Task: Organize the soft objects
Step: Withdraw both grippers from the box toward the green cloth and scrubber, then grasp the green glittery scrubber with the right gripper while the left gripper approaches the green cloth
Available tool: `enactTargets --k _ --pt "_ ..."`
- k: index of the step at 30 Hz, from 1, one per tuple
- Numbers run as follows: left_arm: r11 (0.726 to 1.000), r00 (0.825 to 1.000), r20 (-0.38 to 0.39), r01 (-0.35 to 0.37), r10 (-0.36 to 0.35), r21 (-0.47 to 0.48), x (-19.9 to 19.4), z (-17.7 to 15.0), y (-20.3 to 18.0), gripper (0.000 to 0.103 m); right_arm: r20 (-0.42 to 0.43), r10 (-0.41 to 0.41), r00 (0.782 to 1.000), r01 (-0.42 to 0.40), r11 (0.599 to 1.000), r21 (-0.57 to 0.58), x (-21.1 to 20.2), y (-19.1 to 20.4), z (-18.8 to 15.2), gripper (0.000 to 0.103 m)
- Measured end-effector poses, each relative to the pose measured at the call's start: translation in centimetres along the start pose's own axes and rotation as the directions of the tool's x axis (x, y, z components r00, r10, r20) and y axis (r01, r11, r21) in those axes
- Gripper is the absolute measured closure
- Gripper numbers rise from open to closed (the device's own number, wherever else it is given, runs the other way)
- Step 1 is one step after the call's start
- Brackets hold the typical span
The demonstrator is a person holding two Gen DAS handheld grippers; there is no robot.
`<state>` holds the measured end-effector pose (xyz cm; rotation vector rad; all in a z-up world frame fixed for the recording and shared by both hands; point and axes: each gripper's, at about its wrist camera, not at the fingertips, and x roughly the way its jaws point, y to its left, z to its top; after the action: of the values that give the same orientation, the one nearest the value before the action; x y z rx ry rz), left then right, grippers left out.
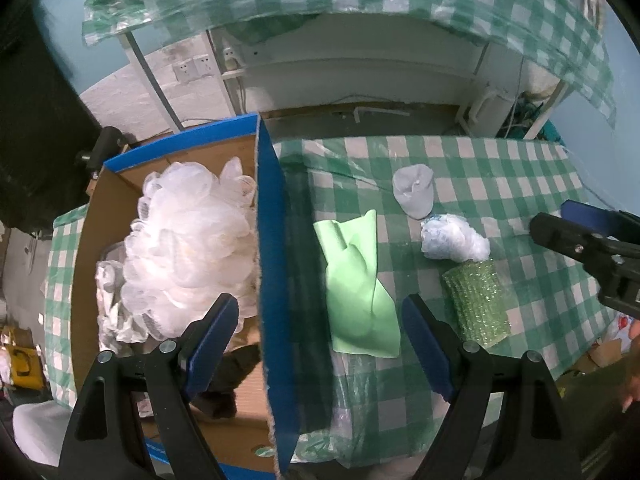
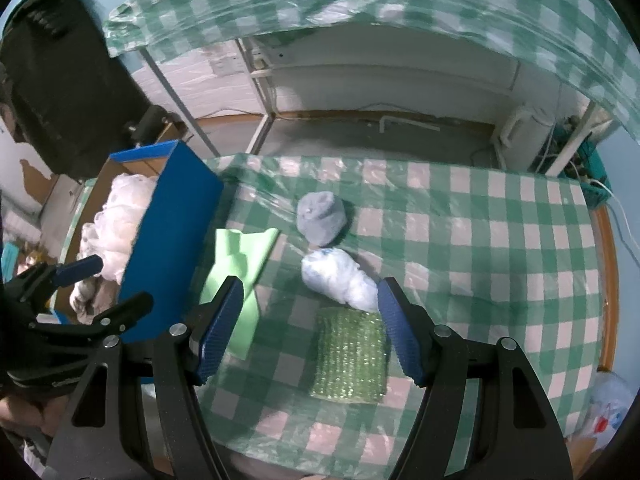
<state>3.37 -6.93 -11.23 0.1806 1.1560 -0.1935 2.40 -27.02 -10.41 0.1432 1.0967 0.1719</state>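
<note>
Both tools hang over the checked tablecloth [image 2: 500, 216] with their jaws spread wide and nothing between them.

Straight ahead of the right gripper [image 2: 310, 330], just below the gap between its jaws, lies a folded pad of green bubble wrap [image 2: 350, 354]. It looks feather-light and springy; I'd expect it to squash and puff back, so a pinch across the folded thickness near one edge should hold better than a grab at the slick flat top. Just beyond it, nearly touching the tip of the right-hand jaw, sits a crumpled white plastic bag [image 2: 340, 276], which should collapse to almost nothing under a squeeze, so a bite into its bulk seems wise. Farther out is a rolled grey sock [image 2: 322, 218], soft but firm enough to take anywhere round its middle. Off toward the left-hand jaw a limp light-green cloth [image 2: 236, 272] lies flat beside the box; it would probably need gathering at a raised fold.

The left gripper [image 1: 320, 332] straddles the blue wall of the cardboard box [image 1: 272, 264], one jaw over the inside. In the box rests a big white mesh bath pouf [image 1: 188, 248], with crumpled white material beside it that I can't identify.
</note>
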Motion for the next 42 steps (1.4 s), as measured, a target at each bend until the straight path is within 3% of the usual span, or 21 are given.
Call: enactTargets --k 21,24,29,42 --pt "0.998 0.990 -0.140 -0.021 0.028 0.055 7.4 0.6 -4.6 0.017 -0.147 -0.074 0.986 0.082 0.995 0.054 5.8 -5.1 -2.6 0.032" --pt "0.996 0.990 -0.125 -0.060 0.068 0.071 7.7 0.7 -4.9 0.014 -0.165 -0.079 0.983 0.087 0.995 0.043 6.6 -5.1 -2.9 0.032" --pt "0.995 0.991 -0.111 -0.066 0.075 0.080 7.8 0.3 -5.5 0.010 -0.189 -0.089 0.978 0.098 0.994 0.038 7.6 -5.1 -3.2 0.032" --pt "0.999 0.991 -0.133 0.005 0.001 0.049 8.5 0.6 -6.3 0.010 -0.203 -0.101 0.974 0.114 0.992 0.054 7.9 -6.0 -3.8 0.032"
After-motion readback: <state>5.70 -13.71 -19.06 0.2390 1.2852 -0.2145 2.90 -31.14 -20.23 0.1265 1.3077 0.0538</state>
